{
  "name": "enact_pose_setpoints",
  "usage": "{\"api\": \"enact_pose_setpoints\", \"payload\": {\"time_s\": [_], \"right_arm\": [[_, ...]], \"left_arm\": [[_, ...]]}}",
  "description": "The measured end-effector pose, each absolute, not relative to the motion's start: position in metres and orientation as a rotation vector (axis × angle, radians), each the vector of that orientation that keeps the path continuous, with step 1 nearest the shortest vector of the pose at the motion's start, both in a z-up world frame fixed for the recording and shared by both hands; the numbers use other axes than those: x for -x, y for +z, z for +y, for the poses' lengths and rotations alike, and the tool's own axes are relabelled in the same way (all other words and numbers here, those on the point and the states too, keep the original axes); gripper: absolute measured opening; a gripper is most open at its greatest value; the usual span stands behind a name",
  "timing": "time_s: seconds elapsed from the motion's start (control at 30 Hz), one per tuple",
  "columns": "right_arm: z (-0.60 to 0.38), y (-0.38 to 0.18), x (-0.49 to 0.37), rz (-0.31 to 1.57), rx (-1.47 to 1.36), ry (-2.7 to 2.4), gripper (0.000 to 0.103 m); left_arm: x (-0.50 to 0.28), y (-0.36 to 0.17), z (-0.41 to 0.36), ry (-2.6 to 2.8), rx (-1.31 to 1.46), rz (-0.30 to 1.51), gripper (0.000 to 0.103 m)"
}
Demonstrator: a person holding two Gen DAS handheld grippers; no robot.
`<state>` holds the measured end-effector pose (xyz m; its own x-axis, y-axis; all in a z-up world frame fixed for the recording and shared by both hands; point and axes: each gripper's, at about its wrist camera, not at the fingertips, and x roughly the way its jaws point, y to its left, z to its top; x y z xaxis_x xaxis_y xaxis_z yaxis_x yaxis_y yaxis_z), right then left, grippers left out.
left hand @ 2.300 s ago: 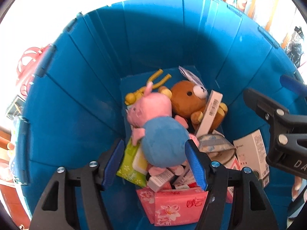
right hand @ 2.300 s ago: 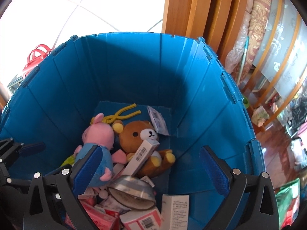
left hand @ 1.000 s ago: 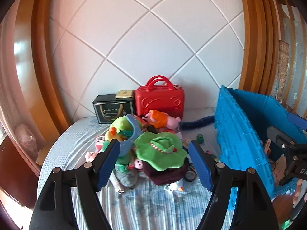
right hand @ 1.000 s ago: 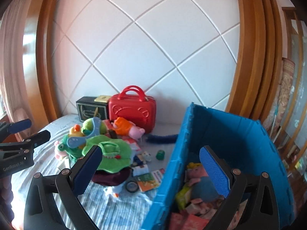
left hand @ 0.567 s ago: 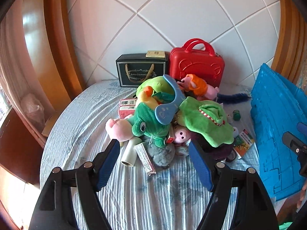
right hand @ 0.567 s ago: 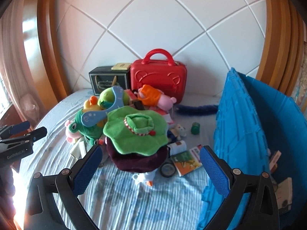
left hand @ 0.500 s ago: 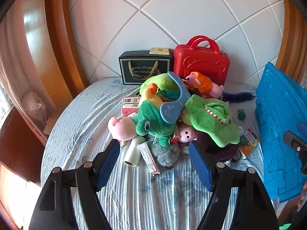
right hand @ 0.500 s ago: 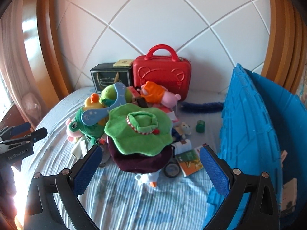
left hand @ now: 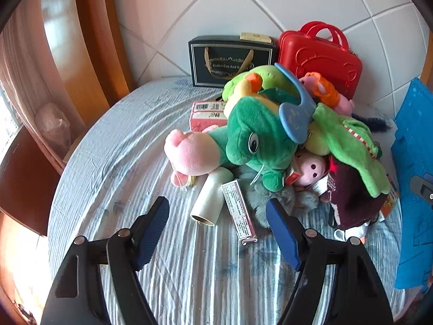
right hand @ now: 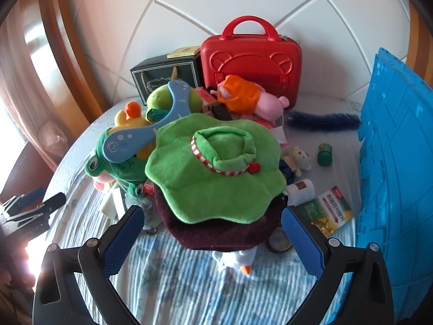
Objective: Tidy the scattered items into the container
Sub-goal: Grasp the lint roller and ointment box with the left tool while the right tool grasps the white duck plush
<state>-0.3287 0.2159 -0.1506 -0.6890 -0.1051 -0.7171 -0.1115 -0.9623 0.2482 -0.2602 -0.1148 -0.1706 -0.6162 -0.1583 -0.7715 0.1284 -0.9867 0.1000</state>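
A bed with a blue-and-white striped sheet (left hand: pixel 113 162) meets a white padded wall (right hand: pixel 189 8) crossed by diagonal seams at 12 o'clock. Curved wooden trim (left hand: pixel 92 40) rises at 10 o'clock; bright daylight flares at 8 o'clock.

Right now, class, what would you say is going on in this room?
A person is tidying a heap of toys and packets on a bed into a blue crate, with a gripper in each hand. Both are open and empty. The left gripper hovers over a white roll and a slim pink box beside a green frog plush. The right gripper faces a green plush hat lying on a maroon one. The heap is not yet cleared.
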Motion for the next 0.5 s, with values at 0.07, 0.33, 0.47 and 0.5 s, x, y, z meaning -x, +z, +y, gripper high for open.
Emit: {"api": "enact_pose_setpoints", "payload": {"time_s": [0.07,0.33,0.47,0.5], "right_arm": [[0.217,-0.168,0.323,0.456,1.208,2.818,0.103],[0.222,-0.271,0.304,0.601,1.268,2.635,0.103],[0.221,-0.307,0.310,0.626,1.279,2.596,0.103],[0.220,-0.312,0.313,0.626,1.276,2.596,0.103]], "left_arm": [[0.266,-0.195,-0.117,-2.687,-1.327,-0.053,0.074],[0.280,-0.280,-0.115,-2.705,-1.406,-0.052,0.074],[0.291,-0.308,-0.113,-2.710,-1.411,-0.030,0.074],[0.293,-0.314,-0.113,-2.706,-1.410,-0.025,0.074]]}}
